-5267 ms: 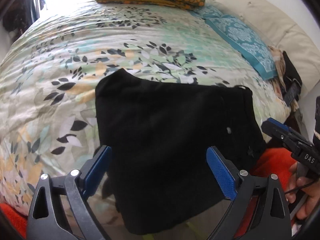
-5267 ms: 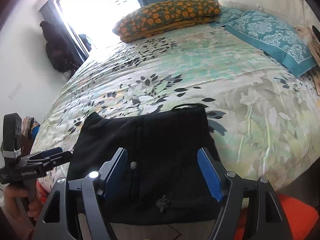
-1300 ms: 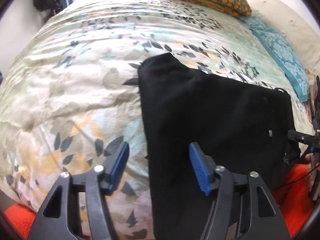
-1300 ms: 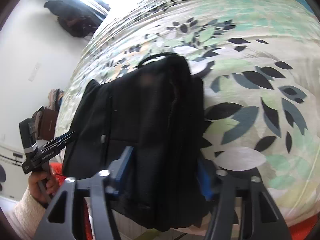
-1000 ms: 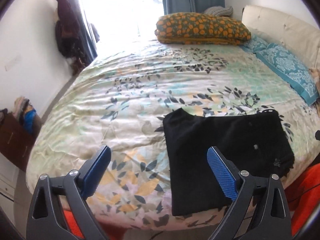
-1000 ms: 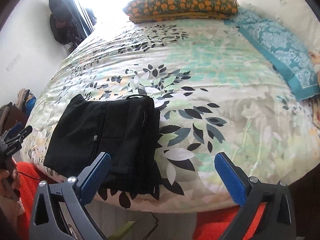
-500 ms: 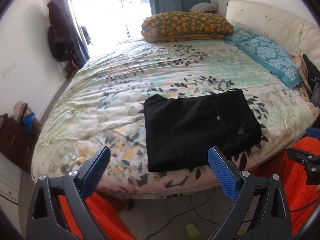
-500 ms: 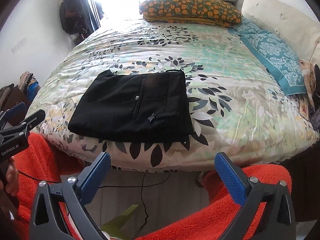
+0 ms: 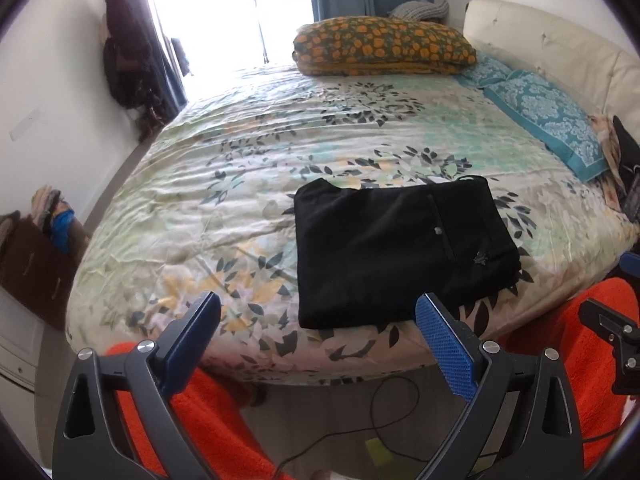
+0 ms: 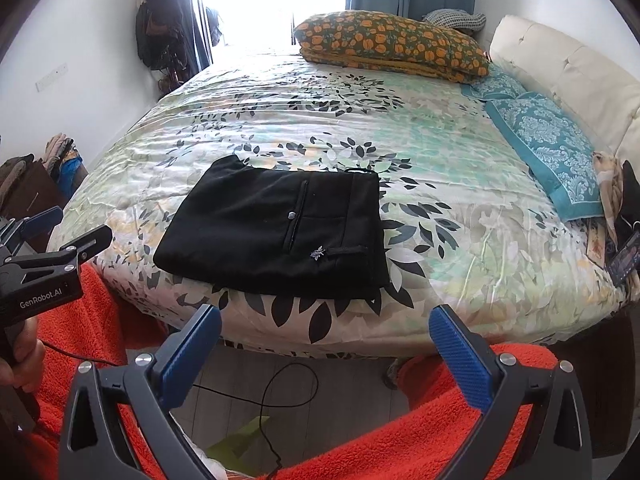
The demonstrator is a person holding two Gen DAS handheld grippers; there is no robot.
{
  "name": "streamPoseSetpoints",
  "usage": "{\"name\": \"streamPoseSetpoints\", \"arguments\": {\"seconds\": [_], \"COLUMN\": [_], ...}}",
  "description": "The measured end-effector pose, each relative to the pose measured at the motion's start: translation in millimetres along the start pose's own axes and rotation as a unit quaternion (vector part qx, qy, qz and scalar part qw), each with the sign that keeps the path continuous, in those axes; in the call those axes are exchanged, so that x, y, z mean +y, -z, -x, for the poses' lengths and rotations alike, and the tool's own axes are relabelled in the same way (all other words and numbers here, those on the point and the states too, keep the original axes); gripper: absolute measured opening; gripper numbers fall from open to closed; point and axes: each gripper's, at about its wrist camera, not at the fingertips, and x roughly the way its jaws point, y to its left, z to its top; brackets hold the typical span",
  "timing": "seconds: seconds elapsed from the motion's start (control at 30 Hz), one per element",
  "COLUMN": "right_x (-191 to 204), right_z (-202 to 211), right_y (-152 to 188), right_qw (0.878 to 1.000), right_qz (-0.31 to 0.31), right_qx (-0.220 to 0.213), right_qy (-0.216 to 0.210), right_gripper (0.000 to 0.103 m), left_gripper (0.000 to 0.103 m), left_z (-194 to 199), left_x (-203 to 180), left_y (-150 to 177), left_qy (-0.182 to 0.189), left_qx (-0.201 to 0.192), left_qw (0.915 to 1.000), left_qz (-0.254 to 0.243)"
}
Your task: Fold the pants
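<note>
Pants (image 10: 276, 236) lie folded into a flat black rectangle near the bed's (image 10: 460, 216) front edge, pocket side up, edges roughly squared. Folding looks done; no further fold seems needed. Left gripper (image 9: 316, 332) and right gripper (image 10: 324, 344) both hang off the bed over the floor, jaws wide apart, holding nothing, well clear of the cloth.

The pants (image 10: 276, 236) are matt black cloth, dense and smooth, with a small metal button (image 10: 291, 214). Under them the bedspread (image 10: 360, 112) is thin printed cloth with a faint sheen and fine wrinkles. Beside the bed, the orange garment (image 10: 400, 436) looks fuzzy and rough. The right hand-held gripper (image 10: 324, 344) is matt black plastic with ribbed blue pads (image 10: 460, 360) and shiny metal screws.
</note>
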Motion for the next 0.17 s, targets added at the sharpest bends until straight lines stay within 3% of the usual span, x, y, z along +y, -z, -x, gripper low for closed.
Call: {"name": "streamPoseSetpoints", "arguments": {"seconds": [0.17], "right_x": [-0.5], "right_z": [-3.4], "right_y": [1.9], "right_qw": [1.0], "right_qz": [-0.003], "right_qx": [0.005], "right_qy": [-0.003], "right_gripper": [0.103], "left_gripper": [0.099], "left_z": [2.8], "left_x": [-4.2], "left_y": [4.9], "left_qy": [0.005], "left_qx": [-0.009], "left_qw": [0.9999], "left_qz": [-0.006]}}
